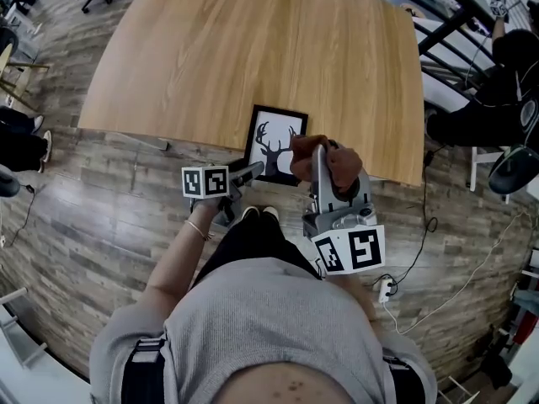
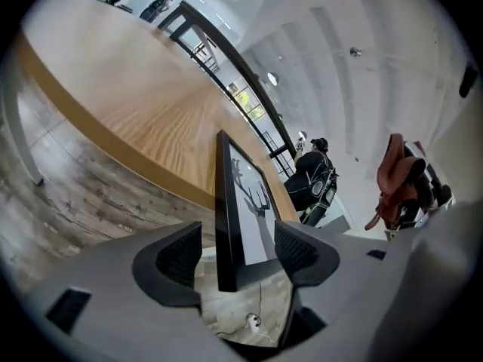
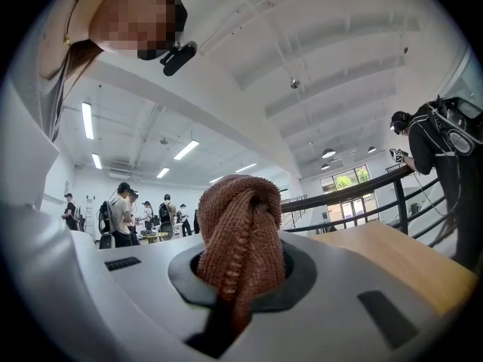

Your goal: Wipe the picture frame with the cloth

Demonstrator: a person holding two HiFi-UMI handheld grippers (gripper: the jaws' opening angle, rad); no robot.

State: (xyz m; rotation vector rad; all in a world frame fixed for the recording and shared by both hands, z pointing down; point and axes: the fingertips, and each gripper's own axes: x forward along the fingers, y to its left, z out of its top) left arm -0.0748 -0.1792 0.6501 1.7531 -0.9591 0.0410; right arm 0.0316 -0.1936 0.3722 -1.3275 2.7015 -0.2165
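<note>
Standing at the near edge of the light wooden table [image 1: 253, 49], you have a gripper in each hand and both are low, close to your body.

Your left gripper [image 2: 238, 255] is wide apart. The black-framed picture with a deer silhouette on white [image 2: 226, 225] stands edge-on in the gap between its dark ribbed pads [image 2: 179, 259]. Space shows on either side of the frame's edge, so neither pad presses on it. From the head view this gripper reaches the picture's near left corner from the left.

That picture lies face up at the near edge of the table, a little right of the edge's middle. Its near side sticks out slightly past the table edge, over the grey plank floor [image 1: 101, 225].

Your right gripper [image 3: 241, 266] is clamped on the rust-brown knitted cloth [image 3: 241, 232]. The cloth is bunched into a thick fold that bulges up out of the jaws and fills the space between them. In the head view the cloth sits over the picture's near right corner and hides part of it. Whether it touches the glass or hangs just above it, you cannot tell from these views. The right gripper points out level across the table, with the far railing ahead of it.

Both marker cubes face upward toward your head, one on each side of your lap.
</note>
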